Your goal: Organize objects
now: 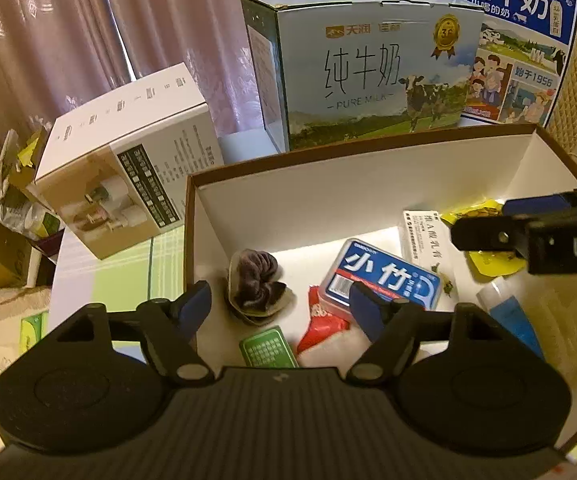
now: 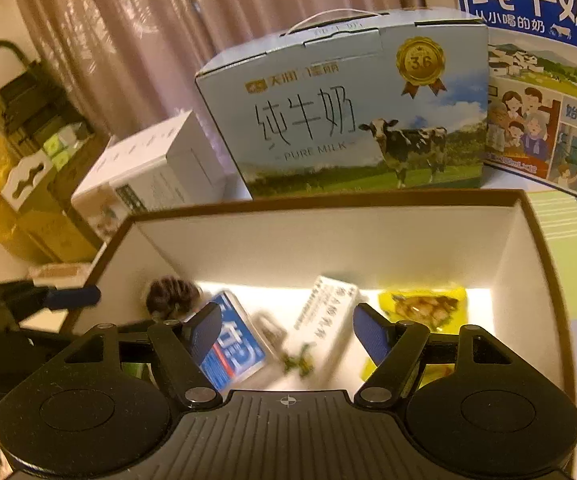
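Nearest, left claw (image 1: 280,306) over the near left corner of the open box (image 1: 288,172), fingers spread wide, nothing between them. Right claw (image 2: 286,330) likewise wide and empty, hovering above the box's middle; from the left view it enters at the right edge.

Inside the white-lined, brown-rimmed box: green card (image 1: 267,347) and red-and-white packet (image 1: 320,326) closest, just beside each other. Dark scrunchie (image 1: 257,280) on a pale card near the left wall. Blue floss case (image 1: 384,276) tilted at centre, small green item (image 2: 298,360) just beside it. White carton (image 2: 326,320) lies lengthwise toward the far wall. Yellow snack pouch (image 2: 424,306) to the right, by the wall. Blue-and-white tube (image 1: 508,312) at the near right.

Beyond the box, on the worktop (image 1: 128,276): white appliance carton (image 1: 128,152) at left, pale blue milk case (image 1: 360,72) directly behind, blue milk case (image 1: 524,40) behind that. Pink curtain (image 1: 88,20) farthest.
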The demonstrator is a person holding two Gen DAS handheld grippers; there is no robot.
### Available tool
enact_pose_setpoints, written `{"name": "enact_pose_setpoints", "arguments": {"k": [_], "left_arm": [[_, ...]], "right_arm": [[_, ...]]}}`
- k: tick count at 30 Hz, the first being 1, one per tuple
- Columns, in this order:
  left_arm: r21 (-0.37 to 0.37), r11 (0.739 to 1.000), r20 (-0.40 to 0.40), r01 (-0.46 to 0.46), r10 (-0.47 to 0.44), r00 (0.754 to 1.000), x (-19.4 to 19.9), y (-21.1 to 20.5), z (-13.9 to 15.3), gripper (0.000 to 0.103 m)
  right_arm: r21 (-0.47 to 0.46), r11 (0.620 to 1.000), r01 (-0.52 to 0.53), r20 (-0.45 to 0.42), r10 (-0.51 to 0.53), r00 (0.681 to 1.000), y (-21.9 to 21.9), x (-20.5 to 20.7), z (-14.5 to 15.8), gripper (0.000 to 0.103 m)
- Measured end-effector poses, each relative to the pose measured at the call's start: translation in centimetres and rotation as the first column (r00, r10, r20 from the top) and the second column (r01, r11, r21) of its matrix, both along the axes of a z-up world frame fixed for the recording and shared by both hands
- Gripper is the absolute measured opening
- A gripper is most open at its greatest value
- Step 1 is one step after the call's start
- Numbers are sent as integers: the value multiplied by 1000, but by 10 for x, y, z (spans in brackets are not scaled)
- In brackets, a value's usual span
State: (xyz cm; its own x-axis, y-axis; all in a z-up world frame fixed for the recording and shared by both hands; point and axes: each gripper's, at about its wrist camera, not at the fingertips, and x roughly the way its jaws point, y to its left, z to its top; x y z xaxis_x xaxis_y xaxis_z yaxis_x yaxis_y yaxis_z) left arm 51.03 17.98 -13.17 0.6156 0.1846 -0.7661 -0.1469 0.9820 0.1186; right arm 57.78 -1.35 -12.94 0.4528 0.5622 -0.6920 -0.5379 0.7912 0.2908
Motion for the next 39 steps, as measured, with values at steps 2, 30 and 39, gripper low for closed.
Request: {"name": "enact_pose_setpoints", "arguments": {"k": [2, 30, 39], "left_arm": [[-2, 1000, 0, 4, -4, 1000, -5, -3, 0, 75], [-89, 994, 106, 64, -54, 993, -173, -92, 79, 82], [-64, 998, 101, 8, -1, 995, -243, -113, 86, 82]], "right_arm": [[-11, 1000, -6, 10, 7, 1000, -8, -5, 1, 70], [72, 997, -25, 74, 20, 997, -124, -164, 81, 73], [76, 997, 5, 78, -11, 997, -148, -236, 99, 73]]}}
